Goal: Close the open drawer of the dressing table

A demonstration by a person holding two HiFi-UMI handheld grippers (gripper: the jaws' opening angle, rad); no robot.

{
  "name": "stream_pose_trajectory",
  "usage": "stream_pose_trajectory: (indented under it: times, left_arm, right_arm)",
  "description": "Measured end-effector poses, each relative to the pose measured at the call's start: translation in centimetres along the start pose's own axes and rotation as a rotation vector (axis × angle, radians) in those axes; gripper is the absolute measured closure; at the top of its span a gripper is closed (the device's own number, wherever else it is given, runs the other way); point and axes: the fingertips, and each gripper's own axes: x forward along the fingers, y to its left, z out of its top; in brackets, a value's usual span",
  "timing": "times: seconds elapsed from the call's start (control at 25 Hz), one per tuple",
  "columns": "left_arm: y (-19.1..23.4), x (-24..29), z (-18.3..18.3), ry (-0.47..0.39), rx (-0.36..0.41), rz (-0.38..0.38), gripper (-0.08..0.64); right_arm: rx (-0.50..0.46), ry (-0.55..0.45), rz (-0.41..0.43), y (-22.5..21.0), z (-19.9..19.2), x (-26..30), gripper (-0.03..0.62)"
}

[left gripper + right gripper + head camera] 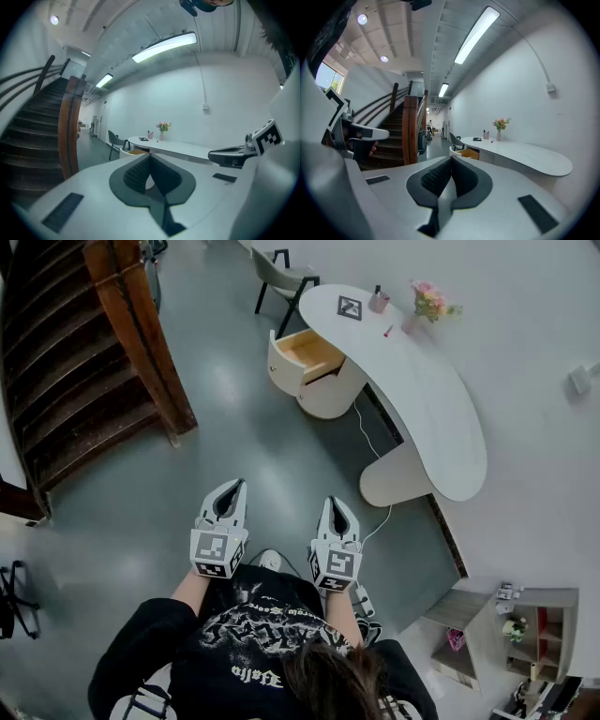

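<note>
**Person [258, 652] stands well back from the open drawer [309, 351]**

Left gripper [236, 486] and right gripper [335, 503] are held side by side above the grey floor [234, 418], each with its jaws pressed together on nothing. Well ahead, the drawer juts from the white dressing table [427, 404], near a chair [281, 276].

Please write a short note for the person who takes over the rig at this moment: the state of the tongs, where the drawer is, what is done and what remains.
Left tongs: shut, nothing between them, held out in front of the person.
Right tongs: shut, also empty, beside the left ones.
Drawer: stands pulled out at the far end of the dressing table, near the chair.
Done: nothing yet; both tongs are far from the drawer and touch nothing.
Left: walk up to the table, set the tongs against the drawer's front, and push until it is closed.
</note>
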Motion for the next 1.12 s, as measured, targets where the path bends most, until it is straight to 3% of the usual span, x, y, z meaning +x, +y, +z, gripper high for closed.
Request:
stream_pose_trajectory:
  times: [0.64, 1.12]
  left_arm:
    - [-3.3, 1.1, -1.9, 0.049, 0.021, -0.011, 0.538]
    - [1.0, 8.6, -1.0, 0.044, 0.005, -0.059, 0.537]
  right_arm:
    - [0.047, 0.001, 0.036, -3.4, -1.6, 0.3, 0.566]
    - [0.104, 0.035, 0.0, -3.6, -1.3, 6.4, 0.566]
